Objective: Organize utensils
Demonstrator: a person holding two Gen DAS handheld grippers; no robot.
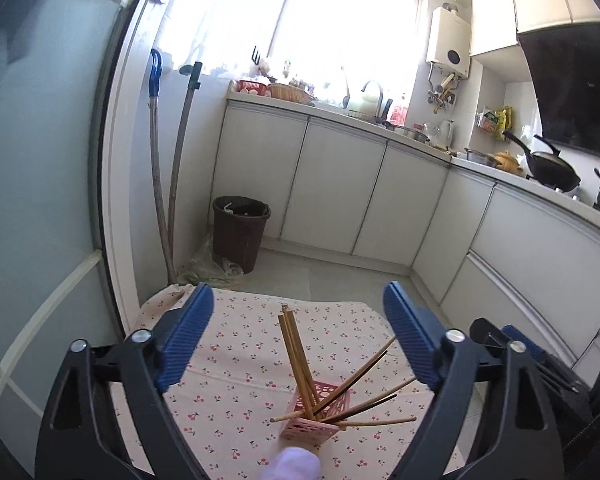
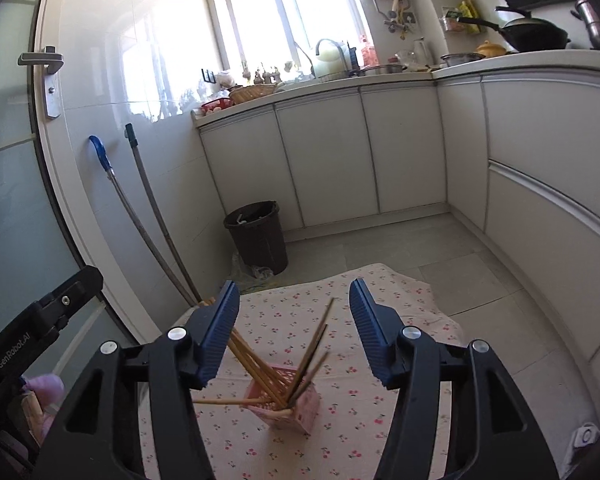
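A pink perforated holder (image 1: 315, 412) (image 2: 284, 404) stands on a table under a cherry-print cloth (image 1: 228, 392) (image 2: 347, 424). Several chopsticks (image 1: 294, 356) (image 2: 252, 360), most of them light wood and some dark, stick out of it and fan in different directions. My left gripper (image 1: 298, 294) is open above and behind the holder, its blue pads (image 1: 186, 340) wide apart with nothing between them. My right gripper (image 2: 295, 286) is open too. The chopstick tops rise between its pads (image 2: 220, 332), and whether the left pad touches them I cannot tell.
A brown bin (image 1: 240, 232) (image 2: 260, 236) and two long handles (image 1: 168, 184) (image 2: 152, 220) stand on the floor beyond the table, by a frosted glass door (image 1: 40, 160). White cabinets (image 1: 339, 184) line the back and right. Something pale purple (image 1: 294, 464) sits at the table's near edge.
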